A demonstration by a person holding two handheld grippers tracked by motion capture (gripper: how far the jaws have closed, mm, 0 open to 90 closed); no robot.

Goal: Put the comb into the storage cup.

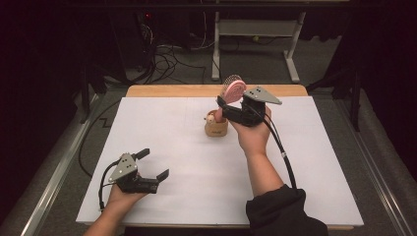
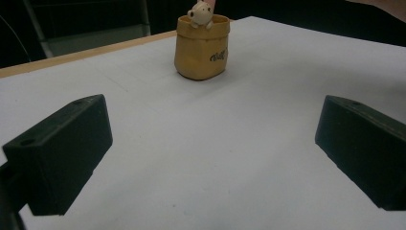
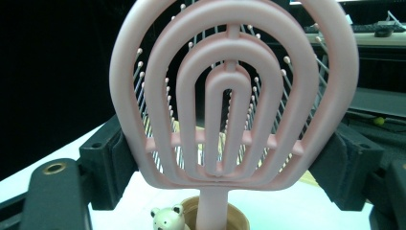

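A pink hairbrush with an oval, looped head stands upright, its handle down inside a small tan cup at the table's far middle. My right gripper is shut on the sides of the brush head, with a pad against each edge. A little white bear figure perches on the cup's rim. My left gripper rests low at the near left, jaws wide open with nothing between them. From it the cup and bear stand well ahead.
A white sheet covers the table, with a wooden strip along the far edge. Beyond it are a grey desk frame and cables on the floor. The right gripper's black cable trails along the forearm.
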